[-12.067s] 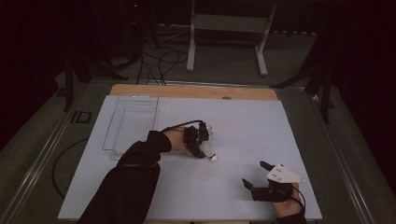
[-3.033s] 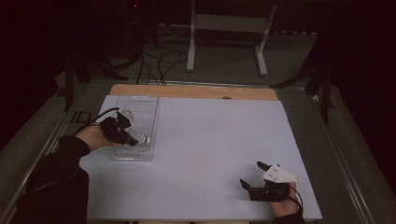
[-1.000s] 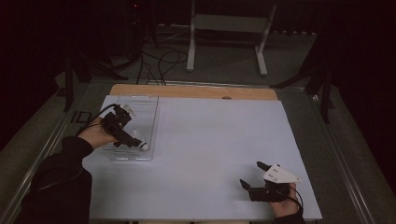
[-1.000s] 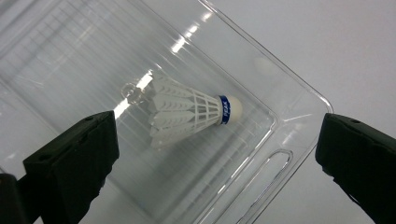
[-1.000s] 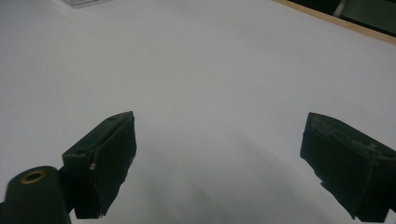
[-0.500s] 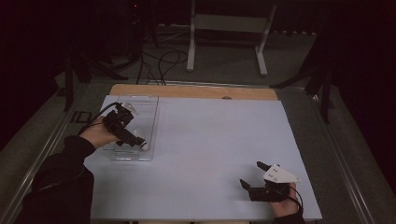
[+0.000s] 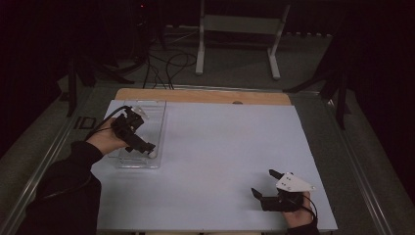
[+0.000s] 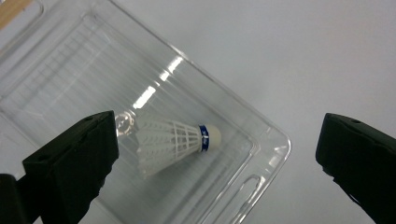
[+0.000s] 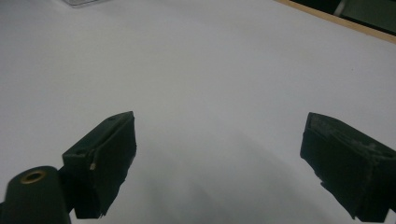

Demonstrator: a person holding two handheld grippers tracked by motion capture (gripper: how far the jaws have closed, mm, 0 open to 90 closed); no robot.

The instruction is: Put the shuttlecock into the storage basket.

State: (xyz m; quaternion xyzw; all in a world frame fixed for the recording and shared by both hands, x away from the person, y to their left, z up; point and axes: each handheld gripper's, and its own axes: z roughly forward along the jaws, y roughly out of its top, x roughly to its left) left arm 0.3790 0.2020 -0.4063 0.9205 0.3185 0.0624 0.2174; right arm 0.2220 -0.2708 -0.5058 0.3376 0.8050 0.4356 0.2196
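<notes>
Hovering over the near end of the clear plastic tray point(image 7: 157, 111), the left hand-held gripper point(image 7: 147, 148) has its jaws spread wide, and the shuttlecock point(image 8: 175, 140) lies on its side on the tray floor between and below them. Its long axis runs roughly jaw to jaw in the left gripper view, cork end toward the farther jaw. The right hand-held gripper point(image 7: 262, 188), also spread and empty, rests well apart on the desk point(image 7: 235, 142).

white table point(image 7: 220, 147), clear tray point(image 7: 159, 128) on it
</notes>
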